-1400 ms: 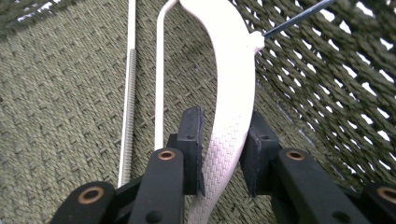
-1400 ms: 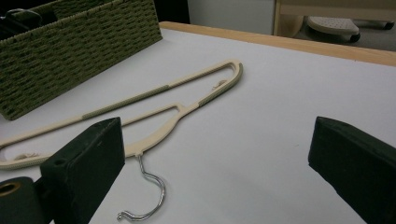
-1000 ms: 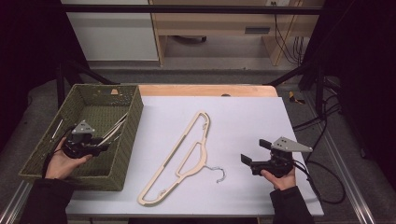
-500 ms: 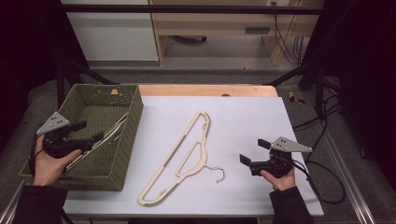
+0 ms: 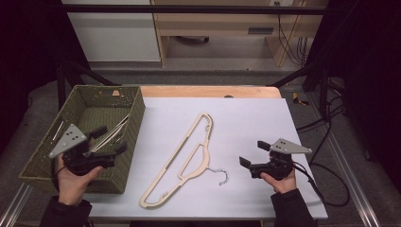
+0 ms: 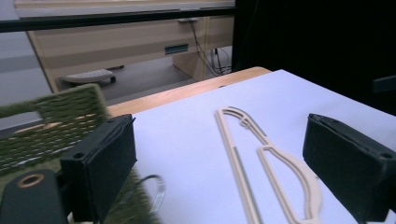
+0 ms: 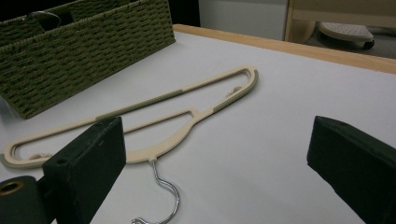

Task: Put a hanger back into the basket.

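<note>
The white surface (image 5: pixel 246 127) carries a green woven basket (image 5: pixel 125 177) at its left edge and a cream hanger (image 5: pixel 182 161) near the middle. The basket stands under the left gripper (image 5: pixel 111 142); in the high view thin pale rods (image 5: pixel 113 132) lie inside it, just beyond the fingers. The hanger lies flat and slanted on the surface, between the two grippers and touching neither. Its metal hook (image 5: pixel 221 176) points toward the right gripper (image 5: pixel 248 158) and lies just in front of those fingers. In the left gripper view the hanger (image 6: pixel 261 158) is ahead of the fingers, on the surface past the basket wall (image 6: pixel 56 121). The left fingers have just been opening; they are now spread wide with nothing between them. The right fingers are also spread wide and empty, and the hook (image 7: pixel 166 196) lies on the surface between them in the right gripper view.
</note>
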Tool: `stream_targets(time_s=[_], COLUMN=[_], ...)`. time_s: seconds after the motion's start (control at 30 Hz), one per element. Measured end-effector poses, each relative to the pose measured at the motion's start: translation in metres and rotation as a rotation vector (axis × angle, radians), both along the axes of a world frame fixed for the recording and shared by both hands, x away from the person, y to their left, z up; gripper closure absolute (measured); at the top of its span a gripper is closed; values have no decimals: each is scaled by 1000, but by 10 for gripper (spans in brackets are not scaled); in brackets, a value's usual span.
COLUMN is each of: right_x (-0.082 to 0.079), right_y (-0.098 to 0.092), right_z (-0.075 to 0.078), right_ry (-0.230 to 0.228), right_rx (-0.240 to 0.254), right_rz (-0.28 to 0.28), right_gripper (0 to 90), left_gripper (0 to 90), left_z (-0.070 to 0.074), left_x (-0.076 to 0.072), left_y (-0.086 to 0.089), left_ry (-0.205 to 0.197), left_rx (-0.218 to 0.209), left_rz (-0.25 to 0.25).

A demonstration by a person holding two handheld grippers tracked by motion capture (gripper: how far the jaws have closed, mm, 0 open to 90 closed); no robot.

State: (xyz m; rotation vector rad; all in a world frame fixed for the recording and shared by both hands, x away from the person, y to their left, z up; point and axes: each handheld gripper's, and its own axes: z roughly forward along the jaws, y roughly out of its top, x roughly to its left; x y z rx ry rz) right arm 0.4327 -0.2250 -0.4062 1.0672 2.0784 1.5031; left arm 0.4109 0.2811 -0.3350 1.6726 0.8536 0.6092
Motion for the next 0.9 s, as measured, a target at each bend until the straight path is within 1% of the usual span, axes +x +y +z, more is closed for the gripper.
stream_targets(time_s=[0.1, 0.13, 0.17, 0.2, 0.27, 0.33, 0.37, 0.4, 0.43, 0.47, 0.53, 0.6, 0.63, 0.7, 0.73, 0.77, 0.8, 0.83, 0.9], right_x=[1, 1, 2, 2, 3, 4, 4, 5, 6, 7, 9, 11, 13, 14, 15, 15, 17, 17, 19], right_y=[3, 3, 4, 7, 11, 15, 15, 20, 22, 24, 28, 33, 34, 38, 40, 40, 43, 45, 48], right_z=[0, 0, 0, -1, -1, -3, -3, -5, -6, -7, -10, -13, -14, -15, -16, -16, -19, -20, -23], right_ry=[1, 1, -2, -2, 1, 7, 7, 14, 18, 22, 37, 47, 46, 54, 54, 54, 64, 68, 72], right_rx=[-1, -1, -2, -5, -10, -11, -11, -25, -32, -37, -30, -35, -45, -49, -54, -54, -54, -59, -65], right_rz=[11, 11, 14, 22, 30, 42, 42, 53, 61, 68, 82, 87, 94, 102, 106, 106, 114, 114, 116], right_gripper=[51, 51, 52, 53, 53, 53, 53, 54, 54, 56, 59, 62, 64, 64, 65, 65, 68, 71, 88], left_gripper=[91, 91, 91, 91, 90, 94, 94, 91, 91, 93, 94, 93, 92, 88, 88, 87, 87, 87, 86], left_z=[-9, -9, -12, -19, -26, -32, -32, -39, -39, -46, -53, -59, -63, -69, -71, -71, -75, -75, -79], left_x=[-3, -3, -4, -6, -7, -9, -9, -9, -9, -10, -9, -7, -6, -4, -3, -3, -2, -2, -2], left_y=[-17, -17, -22, -31, -39, -45, -45, -49, -49, -52, -55, -58, -60, -63, -64, -64, -66, -66, -68], left_ry=[2, 2, 3, 14, 23, 22, 22, 50, 50, 59, 75, 95, 107, 117, 130, 130, 140, 140, 152], left_rx=[6, 6, 5, 3, 8, 19, 19, 18, 18, 23, 27, 27, 35, 48, 52, 52, 55, 55, 64], left_rz=[-26, -26, -32, -53, -71, -79, -79, -101, -101, -107, -116, -125, -133, -142, -147, -147, -146, -146, -158])
